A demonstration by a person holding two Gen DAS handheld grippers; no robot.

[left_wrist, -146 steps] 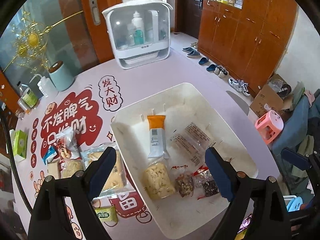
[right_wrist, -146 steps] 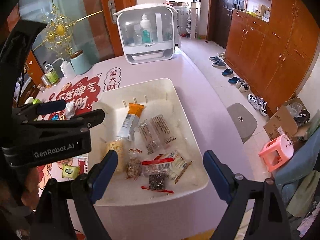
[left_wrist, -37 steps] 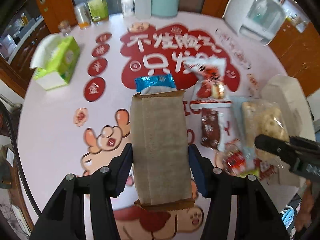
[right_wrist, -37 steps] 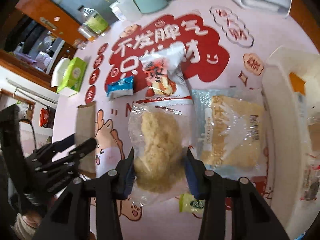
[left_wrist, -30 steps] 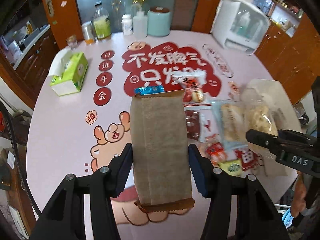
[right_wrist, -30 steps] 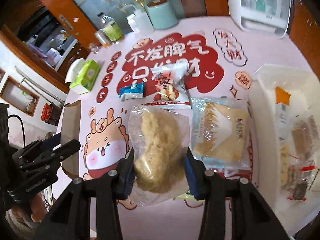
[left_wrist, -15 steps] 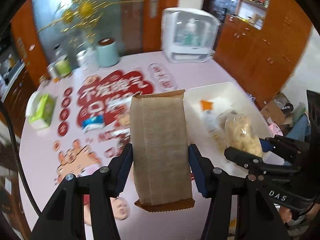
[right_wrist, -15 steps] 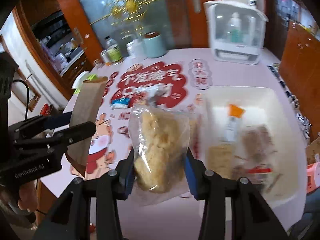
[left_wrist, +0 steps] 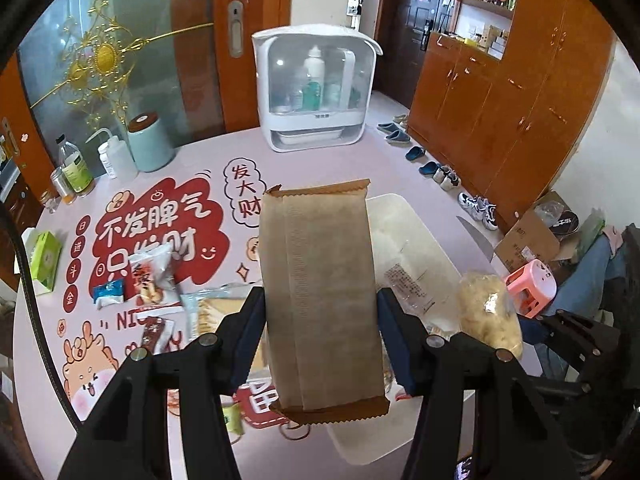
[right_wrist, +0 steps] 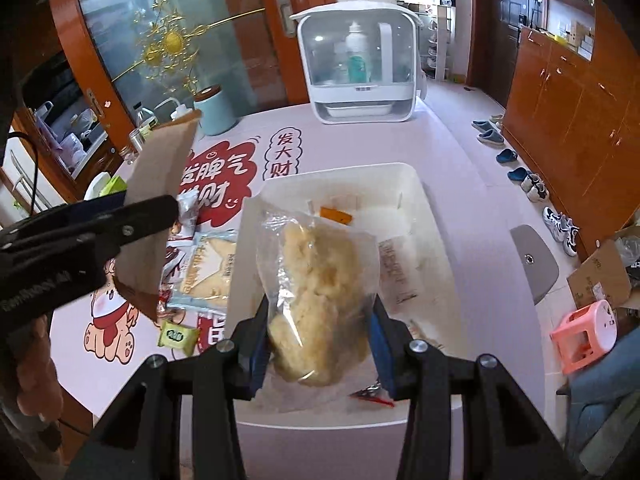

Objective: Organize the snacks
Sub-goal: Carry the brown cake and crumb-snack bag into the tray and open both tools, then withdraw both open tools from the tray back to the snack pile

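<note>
My left gripper (left_wrist: pixel 320 340) is shut on a brown paper snack pack (left_wrist: pixel 320 292), held upright above the table beside the white bin (left_wrist: pixel 404 216); the pack also shows in the right wrist view (right_wrist: pixel 156 204). My right gripper (right_wrist: pixel 318 344) is shut on a clear bag of yellow puffed snacks (right_wrist: pixel 316 292), held above the white bin (right_wrist: pixel 416 184). That bag shows in the left wrist view (left_wrist: pixel 488 312). The bin holds an orange packet (right_wrist: pixel 336 214) and clear packets (right_wrist: pixel 396 268); much of its inside is hidden by the bag.
Loose snacks lie on the pink table left of the bin: a red-and-white bag (left_wrist: pixel 150 276), a blue packet (left_wrist: pixel 108 292), a clear pastry pack (right_wrist: pixel 208 268), a green sachet (right_wrist: pixel 178 334). A white cabinet (left_wrist: pixel 316 92), jar and bottles stand at the back. A green tissue box (left_wrist: pixel 44 256) sits far left.
Both grippers have swung right from over the loose snacks toward the bin, each still holding its pack. The clear bag now hangs over the bin.
</note>
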